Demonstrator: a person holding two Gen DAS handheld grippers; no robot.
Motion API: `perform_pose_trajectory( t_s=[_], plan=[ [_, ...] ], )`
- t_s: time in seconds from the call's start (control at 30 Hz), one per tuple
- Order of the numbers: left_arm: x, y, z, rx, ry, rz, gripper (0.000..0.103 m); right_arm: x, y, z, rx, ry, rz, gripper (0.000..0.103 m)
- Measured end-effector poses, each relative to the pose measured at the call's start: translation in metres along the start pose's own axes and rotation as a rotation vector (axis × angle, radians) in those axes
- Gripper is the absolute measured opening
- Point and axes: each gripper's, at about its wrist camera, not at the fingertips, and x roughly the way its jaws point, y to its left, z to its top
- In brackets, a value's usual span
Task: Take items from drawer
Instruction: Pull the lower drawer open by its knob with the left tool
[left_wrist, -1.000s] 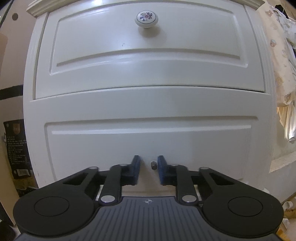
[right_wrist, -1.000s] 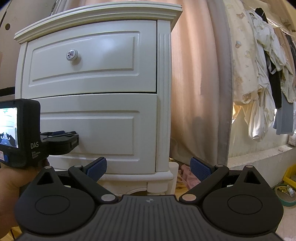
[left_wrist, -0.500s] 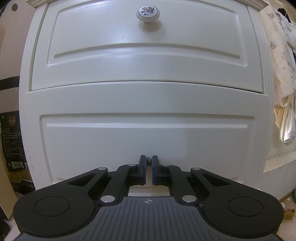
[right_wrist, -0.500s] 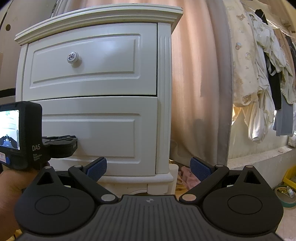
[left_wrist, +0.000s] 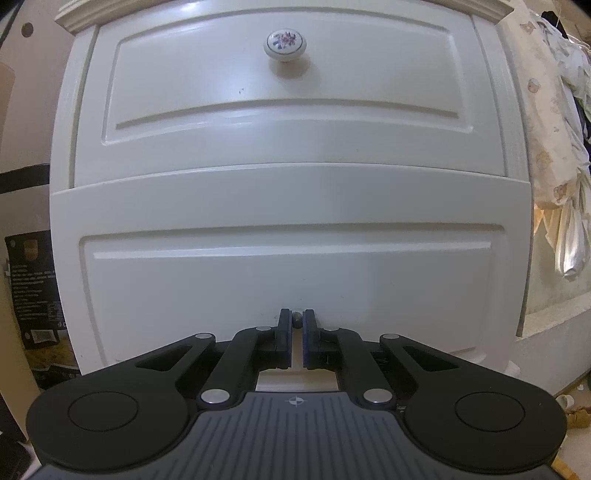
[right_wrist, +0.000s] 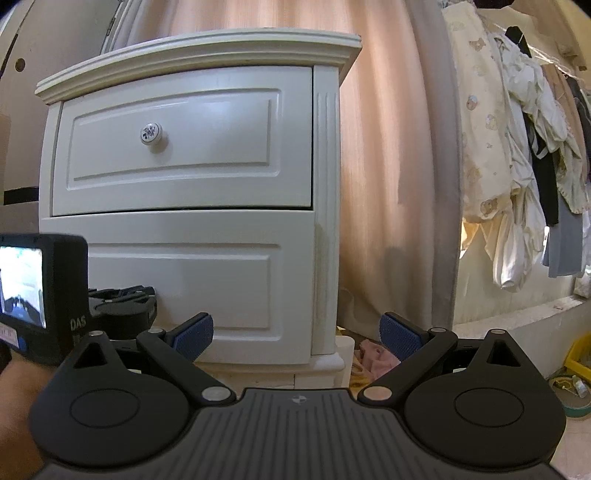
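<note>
Because the lower drawer (left_wrist: 291, 273) has no proper knob, only a small metal stud (left_wrist: 296, 315) low at the middle of its front, everything turns on that stud. It sticks straight out of the panel toward me, so its short axis runs along the line my left gripper (left_wrist: 296, 321) points on, and it lies dead ahead of the blue pads (left_wrist: 284, 341), caught between their tips. Those pads are pressed nearly together and pinch the stud, as far as I can judge. The drawer front stands a little proud of the upper drawer (left_wrist: 288, 96), whose flowered knob (left_wrist: 285, 43) sits well above. I judge the coming move to be a straight pull back toward me, level with the stud's axis. My left hand is the near one; my right gripper (right_wrist: 297, 332) hangs back off to the side, spread wide and holding nothing, with the nightstand (right_wrist: 325, 184) ahead of it.
</note>
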Motion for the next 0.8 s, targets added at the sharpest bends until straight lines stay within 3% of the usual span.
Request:
perform_pose_trajectory(
  t_s=[0.33, 0.53, 0.8],
  plan=[
    [-0.021, 0.001, -0.012, -0.016, 0.006, 0.005, 0.002, -0.02, -0.005, 0.004, -0.003, -0.027, 0.002, 0.103],
    [-0.041, 0.018, 0.018, -0.021, 0.012, 0.001, 0.002, -0.033, -0.006, 0.001, 0.001, -0.028, 0.017, 0.103],
    [-0.066, 0.019, 0.013, -0.03, 0.016, -0.002, 0.002, -0.054, -0.006, -0.001, -0.002, -0.043, 0.03, 0.103]
  ],
)
